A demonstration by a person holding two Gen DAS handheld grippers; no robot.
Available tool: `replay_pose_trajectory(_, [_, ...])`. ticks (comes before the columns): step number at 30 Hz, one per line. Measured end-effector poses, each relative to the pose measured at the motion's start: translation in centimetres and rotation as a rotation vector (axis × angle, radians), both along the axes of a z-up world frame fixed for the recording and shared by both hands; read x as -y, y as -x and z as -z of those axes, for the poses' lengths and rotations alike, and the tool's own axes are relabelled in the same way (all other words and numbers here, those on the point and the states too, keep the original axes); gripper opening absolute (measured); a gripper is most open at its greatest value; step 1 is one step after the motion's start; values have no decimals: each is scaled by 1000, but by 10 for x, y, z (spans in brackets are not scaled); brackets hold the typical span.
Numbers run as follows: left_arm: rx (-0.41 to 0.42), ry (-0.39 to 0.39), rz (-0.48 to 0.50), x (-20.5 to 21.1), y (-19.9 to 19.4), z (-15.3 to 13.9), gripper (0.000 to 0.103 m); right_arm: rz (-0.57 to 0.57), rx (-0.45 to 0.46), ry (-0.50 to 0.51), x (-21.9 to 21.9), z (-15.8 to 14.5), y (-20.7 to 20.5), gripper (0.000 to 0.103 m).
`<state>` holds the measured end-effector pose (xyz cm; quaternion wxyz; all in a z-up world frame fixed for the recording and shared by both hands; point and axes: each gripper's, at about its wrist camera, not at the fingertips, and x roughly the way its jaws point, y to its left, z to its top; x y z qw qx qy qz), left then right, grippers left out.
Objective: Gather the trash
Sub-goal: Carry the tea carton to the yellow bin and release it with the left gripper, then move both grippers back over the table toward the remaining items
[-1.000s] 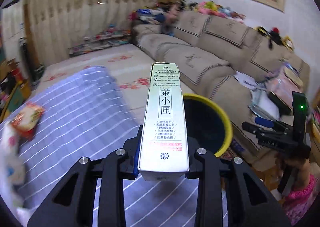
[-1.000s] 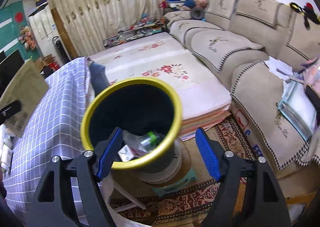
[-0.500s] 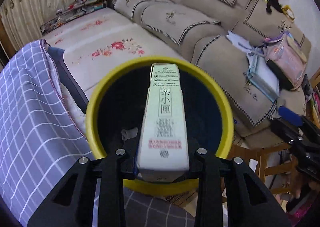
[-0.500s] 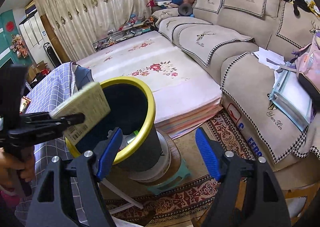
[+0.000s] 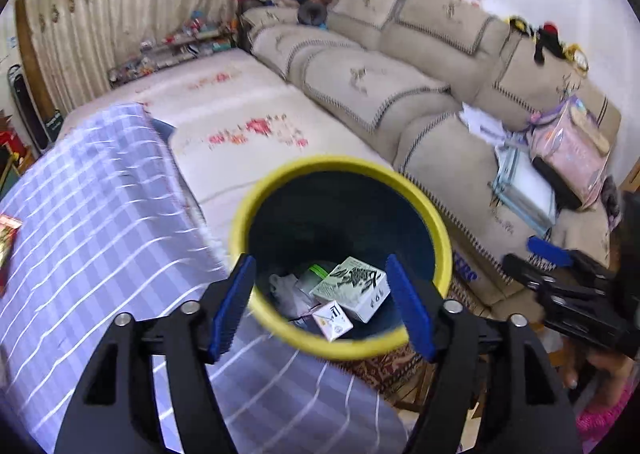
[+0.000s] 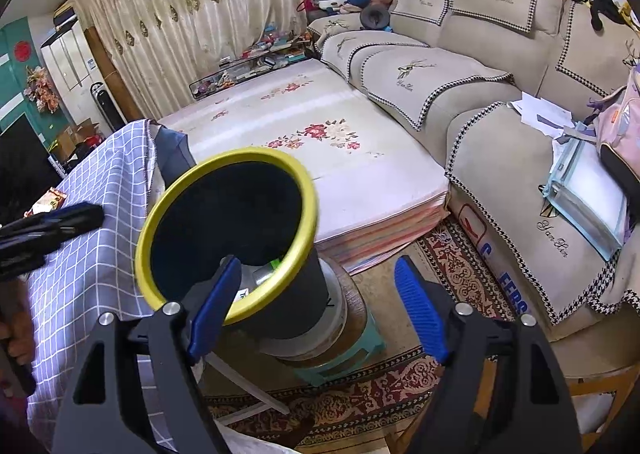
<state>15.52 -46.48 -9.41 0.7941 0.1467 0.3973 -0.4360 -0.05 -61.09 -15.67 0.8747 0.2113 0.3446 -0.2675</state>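
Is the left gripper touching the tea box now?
Apart. The left wrist view shows the left gripper open and empty, jaws just opened, with the tea box lying down inside the yellow-rimmed bin.

The right gripper (image 6: 318,306) fills the lower frame, its blue-padded jaws spread wide with nothing between them. Behind its left pad stands a dark bin with a yellow rim (image 6: 308,190), perched on a round stand over a teal stool (image 6: 360,352). At the left edge the left gripper (image 6: 60,220) reaches in above a purple checked cloth (image 6: 100,214). A beige sofa (image 6: 460,94) crosses the upper right, a floral mat (image 6: 320,134) lies mid-frame, and a patterned rug (image 6: 380,390) lies below.
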Motion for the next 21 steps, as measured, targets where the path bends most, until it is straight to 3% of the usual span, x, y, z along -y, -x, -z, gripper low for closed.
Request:
replay_pose_trajectory(5, [85, 68, -88, -75, 19, -38, 82, -57, 0, 8, -20, -3, -13, 75])
replay_pose_trajectory(10, [161, 103, -243, -164, 32, -63, 84, -130, 5, 21, -48, -9, -32, 75])
replay_pose_trajectory(21, [208, 127, -639, -360, 49, -73, 87, -398, 76, 20, -172, -28, -102, 76])
